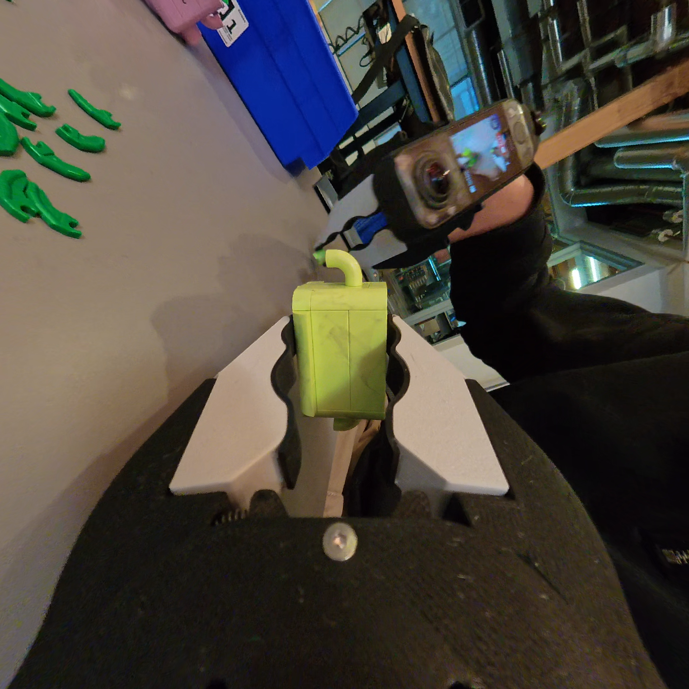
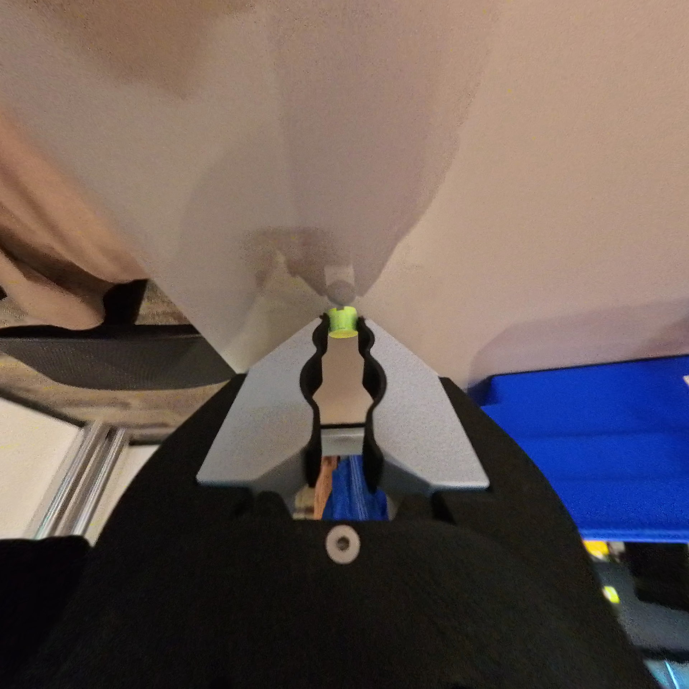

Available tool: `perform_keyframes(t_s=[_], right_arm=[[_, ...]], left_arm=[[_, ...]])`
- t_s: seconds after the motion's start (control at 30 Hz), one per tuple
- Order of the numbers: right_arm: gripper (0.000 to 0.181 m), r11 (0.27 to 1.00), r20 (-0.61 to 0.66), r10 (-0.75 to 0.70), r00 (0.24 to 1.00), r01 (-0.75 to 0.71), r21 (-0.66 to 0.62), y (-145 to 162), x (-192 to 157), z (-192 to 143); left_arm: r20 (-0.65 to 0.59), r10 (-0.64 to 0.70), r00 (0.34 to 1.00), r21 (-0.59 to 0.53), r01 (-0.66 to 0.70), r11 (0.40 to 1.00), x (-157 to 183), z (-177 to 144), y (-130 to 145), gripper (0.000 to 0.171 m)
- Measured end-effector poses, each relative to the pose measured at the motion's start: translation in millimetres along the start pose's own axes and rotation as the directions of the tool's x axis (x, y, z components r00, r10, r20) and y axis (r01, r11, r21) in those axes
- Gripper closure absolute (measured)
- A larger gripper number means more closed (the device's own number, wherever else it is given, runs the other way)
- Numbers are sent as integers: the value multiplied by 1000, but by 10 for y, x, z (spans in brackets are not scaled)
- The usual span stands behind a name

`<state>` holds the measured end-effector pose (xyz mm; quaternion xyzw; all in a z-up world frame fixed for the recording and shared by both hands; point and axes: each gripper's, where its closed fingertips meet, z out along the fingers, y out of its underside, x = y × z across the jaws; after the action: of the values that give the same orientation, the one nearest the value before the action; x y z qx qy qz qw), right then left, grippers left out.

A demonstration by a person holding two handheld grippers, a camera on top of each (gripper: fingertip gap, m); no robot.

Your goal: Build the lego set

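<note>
My left gripper (image 1: 341, 328) is shut on a lime-green lego block assembly (image 1: 341, 354) with a curved lime pipe piece (image 1: 345, 266) on its far end, held above the grey table (image 1: 167, 261). My right gripper (image 2: 343, 322) is shut on a small lime-green round stud piece (image 2: 342, 323) at its fingertips, close over the pale table surface. In the left wrist view the right gripper (image 1: 320, 253) shows beyond the block, its tip with the lime piece (image 1: 319, 256) just left of the curved pipe. Several dark green curved lego pieces (image 1: 41, 156) lie on the table at left.
A blue bin (image 1: 283, 74) stands at the table's far edge, also at right in the right wrist view (image 2: 596, 440). A pink object (image 1: 186, 15) lies next to it. A person's black sleeve (image 1: 559, 354) fills the right side. Shelving and pipes stand behind. Measured from the fingertips, the pink object (image 1: 186, 15) is 20 cm or so from the right gripper and 25 cm from the left.
</note>
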<state>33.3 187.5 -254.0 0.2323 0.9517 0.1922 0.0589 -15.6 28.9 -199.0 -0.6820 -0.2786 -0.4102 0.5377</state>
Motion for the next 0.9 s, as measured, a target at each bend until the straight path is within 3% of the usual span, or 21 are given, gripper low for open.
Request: perform_keyframes(t_s=[0.17,0.27,0.33,0.4,0.43,0.5,0.6,0.7,0.8,0.9], right_arm=[[164,1000,8,-22,1000,22,18,-194,25,17],[145,988,31,-4,1000,-1,151,-260,6,-131],[133,951,30,36,999,-44,307,-284,61,-306],[122,859,19,96,995,-92,504,-300,162,-510],[134,795,15,127,992,-111,597,-280,213,-599],[133,647,10,203,979,-142,749,-193,327,-715],[144,517,90,301,949,-242,821,5,395,-588],[152,572,190,261,947,-310,759,57,162,-268],[160,680,133,199,971,-234,695,50,25,-48],[157,684,118,141,983,-183,706,-39,29,-83]], left_arm=[[-32,-17,999,10,17,1000,38,-27,-3,128],[-47,-25,999,13,25,1000,54,-38,-7,128],[-52,-25,998,14,26,1000,59,-40,-7,128],[-55,-24,998,18,25,1000,64,-42,-14,128],[-56,-25,998,19,26,999,64,-43,-18,128],[-61,-25,998,26,26,999,69,-43,-31,128],[-67,-27,997,38,30,999,72,-47,-53,128],[-83,-23,996,42,26,999,93,-38,-67,128],[-105,-29,994,27,32,999,117,-25,-57,128],[-116,-47,992,18,49,999,114,-9,-63,128]])
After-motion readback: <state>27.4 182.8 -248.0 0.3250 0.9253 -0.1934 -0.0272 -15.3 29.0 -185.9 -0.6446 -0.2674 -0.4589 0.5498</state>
